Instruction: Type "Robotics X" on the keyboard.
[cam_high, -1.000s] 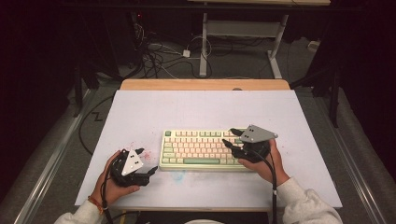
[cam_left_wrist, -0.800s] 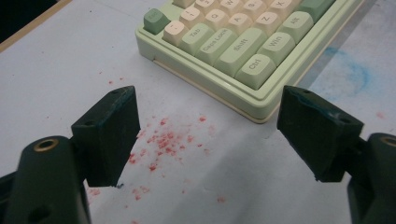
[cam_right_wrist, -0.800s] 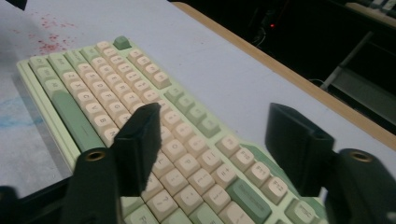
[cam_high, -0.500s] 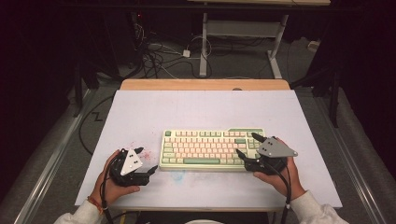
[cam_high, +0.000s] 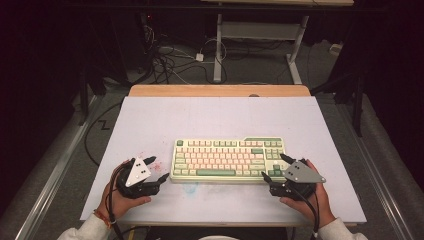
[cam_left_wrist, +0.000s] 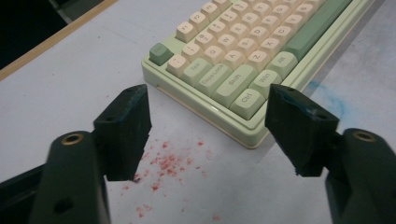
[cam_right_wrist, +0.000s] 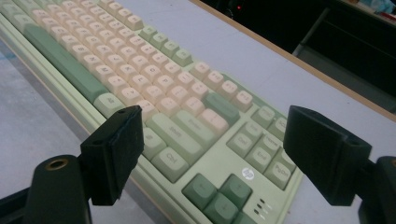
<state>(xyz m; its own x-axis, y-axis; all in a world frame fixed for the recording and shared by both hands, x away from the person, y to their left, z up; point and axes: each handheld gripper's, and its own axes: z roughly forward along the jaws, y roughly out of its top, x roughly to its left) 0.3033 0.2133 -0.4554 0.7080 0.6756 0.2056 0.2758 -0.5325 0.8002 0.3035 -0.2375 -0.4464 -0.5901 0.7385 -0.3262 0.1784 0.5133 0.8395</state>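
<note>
Keyboard (cam_high: 227, 160): cream and green, flat at mid-worktop (cam_high: 215, 115), between my claws. Left claw (cam_high: 161, 178): just closing, jaws apart, nothing between them, at the near-left corner. Right claw (cam_high: 272, 176): just opening, wide, empty, at the near-right corner. Risk: uneven grips would tilt or skid the keyboard.

Keyboard (cam_right_wrist: 154, 107) ends cut off by frame edges

Keyboard (cam_left_wrist: 243, 56) keys: Shift, Ctrl, Alt, Win.
</note>
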